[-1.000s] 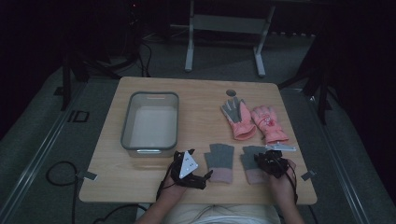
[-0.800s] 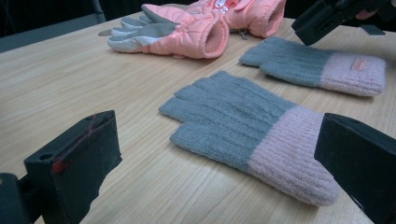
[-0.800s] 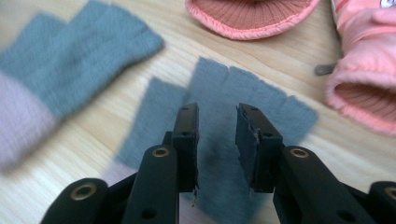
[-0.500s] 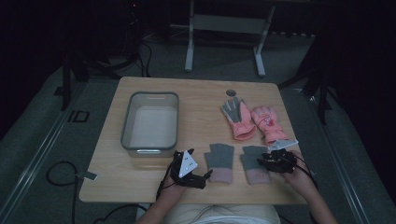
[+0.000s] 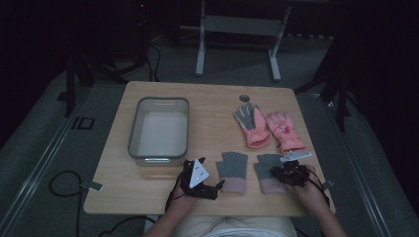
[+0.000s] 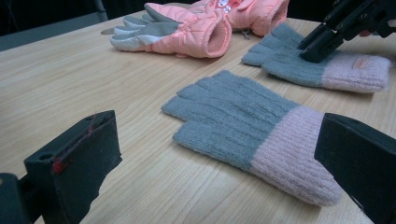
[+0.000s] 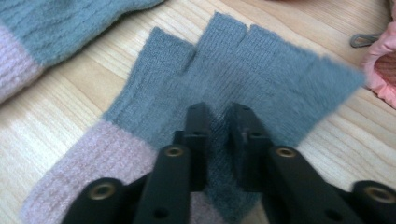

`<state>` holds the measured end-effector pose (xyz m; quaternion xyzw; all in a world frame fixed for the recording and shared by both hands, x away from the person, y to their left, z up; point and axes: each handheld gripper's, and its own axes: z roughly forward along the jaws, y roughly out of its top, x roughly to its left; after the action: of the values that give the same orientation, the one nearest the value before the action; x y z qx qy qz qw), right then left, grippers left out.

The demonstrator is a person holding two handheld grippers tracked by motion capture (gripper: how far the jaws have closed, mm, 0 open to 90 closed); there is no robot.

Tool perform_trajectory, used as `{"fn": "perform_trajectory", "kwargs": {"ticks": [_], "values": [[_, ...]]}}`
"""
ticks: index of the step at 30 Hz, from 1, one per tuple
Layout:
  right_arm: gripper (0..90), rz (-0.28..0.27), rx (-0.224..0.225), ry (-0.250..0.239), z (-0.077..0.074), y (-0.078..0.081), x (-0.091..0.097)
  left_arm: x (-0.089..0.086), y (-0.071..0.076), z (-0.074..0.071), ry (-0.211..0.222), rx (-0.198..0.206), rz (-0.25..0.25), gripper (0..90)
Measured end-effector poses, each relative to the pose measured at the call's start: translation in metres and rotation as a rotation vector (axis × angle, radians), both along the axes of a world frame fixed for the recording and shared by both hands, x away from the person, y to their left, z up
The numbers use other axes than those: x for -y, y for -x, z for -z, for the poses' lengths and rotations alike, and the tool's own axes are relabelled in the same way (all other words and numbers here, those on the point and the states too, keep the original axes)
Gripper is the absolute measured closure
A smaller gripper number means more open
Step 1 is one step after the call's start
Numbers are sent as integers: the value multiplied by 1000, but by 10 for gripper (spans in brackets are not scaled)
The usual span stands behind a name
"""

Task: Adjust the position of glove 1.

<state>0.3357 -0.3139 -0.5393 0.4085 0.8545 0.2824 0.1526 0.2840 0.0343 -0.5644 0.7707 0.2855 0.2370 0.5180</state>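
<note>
Two grey knit gloves with pink cuffs lie flat near the table's front edge. My right gripper (image 5: pixel 275 173) (image 7: pixel 218 126) bears down on the right knit glove (image 5: pixel 267 165) (image 7: pixel 280 74). Its jaws have just been closing and now pinch a ridge of the grey fabric between the pads. In the left gripper view this gripper (image 6: pixel 317 52) presses on that glove (image 6: pixel 327 70). My left gripper (image 5: pixel 216 189) (image 6: pixel 219 140) rests on the table, open wide, with the left knit glove (image 5: pixel 232 170) (image 6: pixel 252 130) lying just beyond its jaws, untouched.
A pair of pink padded gloves (image 5: pixel 269 128) (image 6: pixel 187 30) lies behind the knit ones, at the right. A clear plastic bin (image 5: pixel 133 143) stands left of centre on the wooden table (image 5: pixel 212 98). A metal stand's legs are on the floor beyond.
My right gripper shifted slightly over the right knit glove, and its jaws came together on the grey fabric. The left gripper and the other gloves stayed put.
</note>
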Motion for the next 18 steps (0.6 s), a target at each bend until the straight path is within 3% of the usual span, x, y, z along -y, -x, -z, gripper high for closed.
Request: {"fn": "perform_trajectory", "kwargs": {"ticks": [2,4,8,10,11,14,15,16,18], "values": [[843,24,2,9,-1,2,-3,0,0,0,0,1,-1,0],[851,62,-17,-16,-6,3,-4,0,0,0,2,2,-1,0],[853,89,8,-76,-27,7,-11,0,0,0,1,1,7,0],[853,92,11,-82,-32,6,-13,0,0,0,1,1,7,0],[853,91,29,-110,-45,5,-21,0,1,0,4,12,3,0],[853,100,44,-147,-59,3,-33,-1,4,-1,28,29,18,0],[853,100,44,-147,-59,3,-33,-1,4,-1,28,29,18,0],[853,97,48,-185,-65,3,-46,-2,5,-2,45,38,22,0],[853,91,36,-215,-65,3,-57,-4,7,-3,64,46,22,0]]}}
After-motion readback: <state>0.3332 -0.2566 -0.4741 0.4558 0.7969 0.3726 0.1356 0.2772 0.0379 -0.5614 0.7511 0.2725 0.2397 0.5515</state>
